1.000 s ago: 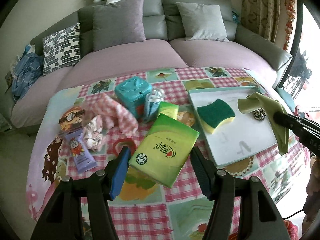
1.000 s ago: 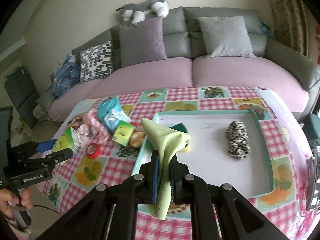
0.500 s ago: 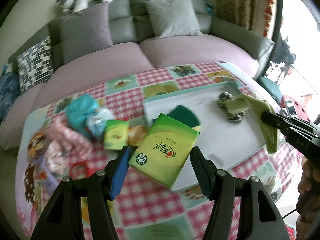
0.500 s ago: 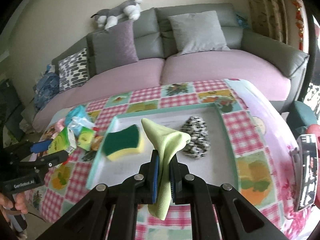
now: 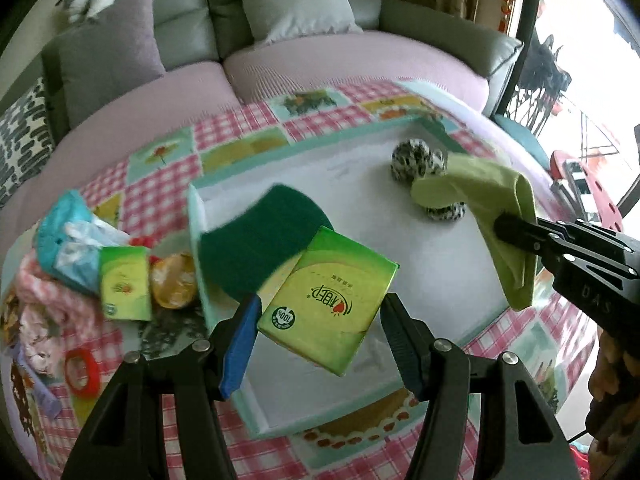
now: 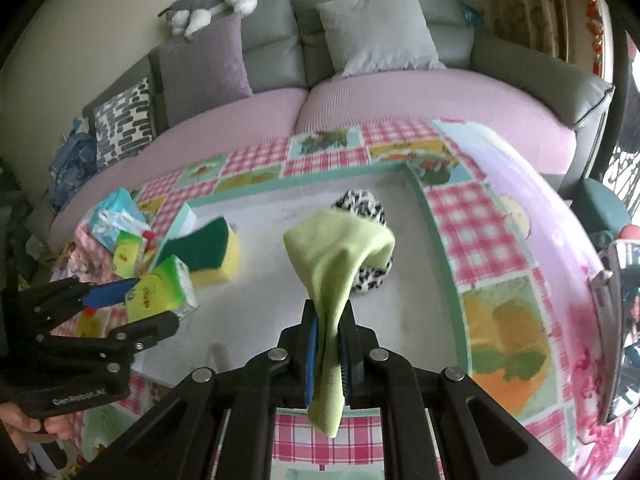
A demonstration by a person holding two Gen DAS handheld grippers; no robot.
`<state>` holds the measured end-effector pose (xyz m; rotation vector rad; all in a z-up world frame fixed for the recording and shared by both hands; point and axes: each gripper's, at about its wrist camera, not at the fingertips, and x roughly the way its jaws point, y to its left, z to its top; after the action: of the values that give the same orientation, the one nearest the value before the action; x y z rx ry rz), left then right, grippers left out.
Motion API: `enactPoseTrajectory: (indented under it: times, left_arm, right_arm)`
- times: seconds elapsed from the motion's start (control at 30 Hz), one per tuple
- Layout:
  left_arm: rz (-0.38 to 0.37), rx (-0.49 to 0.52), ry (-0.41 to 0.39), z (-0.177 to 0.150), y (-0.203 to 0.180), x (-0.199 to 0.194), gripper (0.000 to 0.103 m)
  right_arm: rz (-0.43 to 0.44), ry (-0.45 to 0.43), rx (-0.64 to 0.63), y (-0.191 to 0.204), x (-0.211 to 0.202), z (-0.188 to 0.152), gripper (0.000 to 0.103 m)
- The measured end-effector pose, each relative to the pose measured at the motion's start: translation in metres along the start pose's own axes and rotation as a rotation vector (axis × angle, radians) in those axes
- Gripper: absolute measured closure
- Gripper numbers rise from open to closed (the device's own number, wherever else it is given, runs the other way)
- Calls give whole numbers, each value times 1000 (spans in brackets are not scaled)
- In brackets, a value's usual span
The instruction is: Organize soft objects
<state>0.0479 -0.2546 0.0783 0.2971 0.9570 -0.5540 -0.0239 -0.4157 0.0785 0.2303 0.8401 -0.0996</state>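
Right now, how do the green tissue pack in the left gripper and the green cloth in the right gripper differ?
The tissue pack is a flat printed block with straight edges; the cloth is plain and droops in folds. The left gripper holds the pack with jaws apart; the right gripper is pinched tight on the cloth. Both are green and held above the tray.

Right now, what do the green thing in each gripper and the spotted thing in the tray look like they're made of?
Green cloth in the right gripper: soft matte fabric, maybe microfibre; it droops in folds.
Green pack in the left gripper: glossy printed plastic wrap, probably tissues; it shows glare.
Spotted scrunchie in the tray: gathered fabric, leopard-style print, puffy.
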Motion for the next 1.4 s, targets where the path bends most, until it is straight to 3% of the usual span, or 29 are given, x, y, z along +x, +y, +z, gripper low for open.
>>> enactPoseTrajectory:
  times: [0.27, 0.57, 1.13, 1.23, 1.27, 1.3, 1.4]
  left_arm:
    - [-15, -1, 74, -7, -6, 34, 40]
    - [1, -40, 101, -6, 6, 55, 39]
    - [-18, -74, 127, 0, 20, 58, 39]
    - [-21, -84, 132, -1, 18, 51, 38]
    - [-22, -85, 131, -1, 18, 49, 35]
    - [-24, -85, 123, -2, 18, 45, 28]
    - [-14, -91, 110, -3, 19, 36, 23]
  right_arm:
    - [11, 44, 4, 0, 21, -7, 93]
    - [8, 66, 1, 2, 35, -7, 93]
    - [13, 76, -19, 10, 33, -2, 92]
    - [18, 80, -13, 11, 31, -1, 72]
    - [24, 80, -11, 11, 29, -1, 56]
    - [31, 74, -10, 12, 27, -2, 48]
    - [38, 64, -25, 16, 21, -2, 45]
